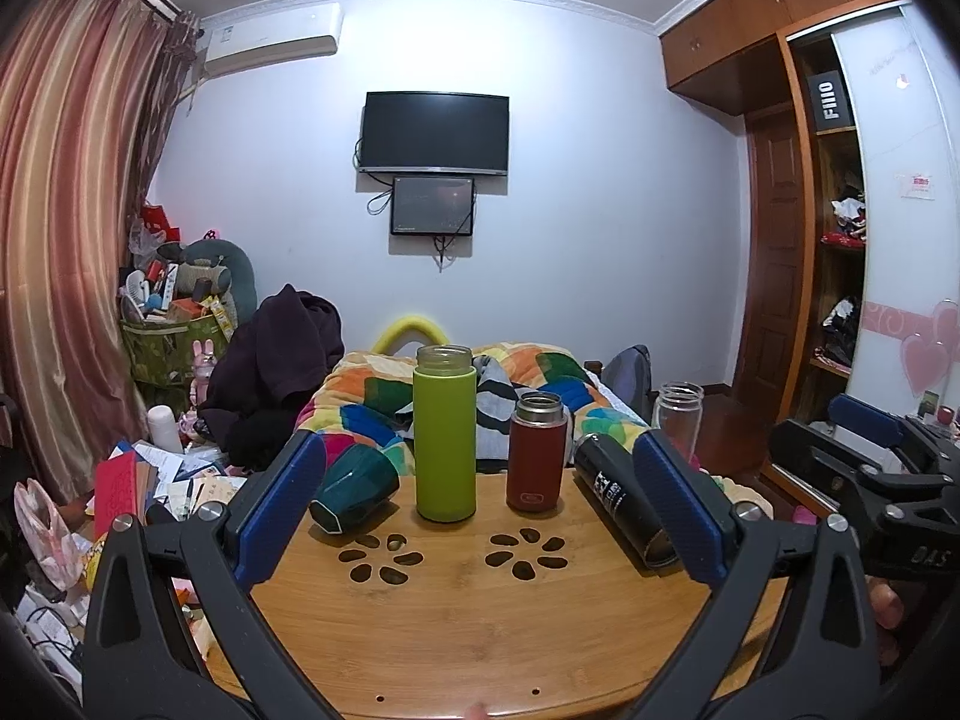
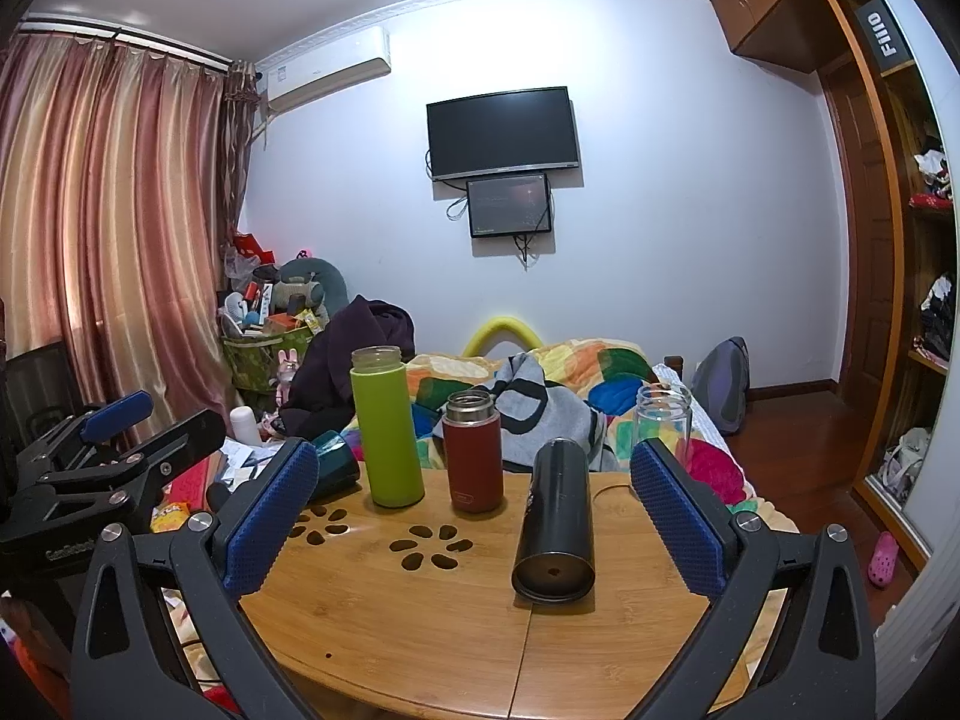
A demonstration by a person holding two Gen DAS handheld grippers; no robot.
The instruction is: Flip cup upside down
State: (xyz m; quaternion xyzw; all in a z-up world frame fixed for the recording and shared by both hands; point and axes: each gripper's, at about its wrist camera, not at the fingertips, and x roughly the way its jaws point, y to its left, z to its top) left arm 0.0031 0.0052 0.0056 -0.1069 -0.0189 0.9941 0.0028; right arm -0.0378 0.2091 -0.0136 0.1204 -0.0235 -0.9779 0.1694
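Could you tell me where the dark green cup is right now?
The dark green cup lies on its side at the table's left edge, just left of the lime bottle.

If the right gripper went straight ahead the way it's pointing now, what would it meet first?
Most likely the black bottle, lying on its side on the wooden table with its base toward the open right gripper. Depth is uncertain.

A cluttered bedroom: straight ahead of the tool, a dark television (image 1: pixel 436 132) hangs on a pale wall (image 1: pixel 600 180); striped curtains (image 1: pixel 72 228) drape far left, a wooden wardrobe (image 1: pixel 798 210) stands right, a quilted bed (image 2: pixel 540 384) beyond the worktop (image 1: pixel 480 618).
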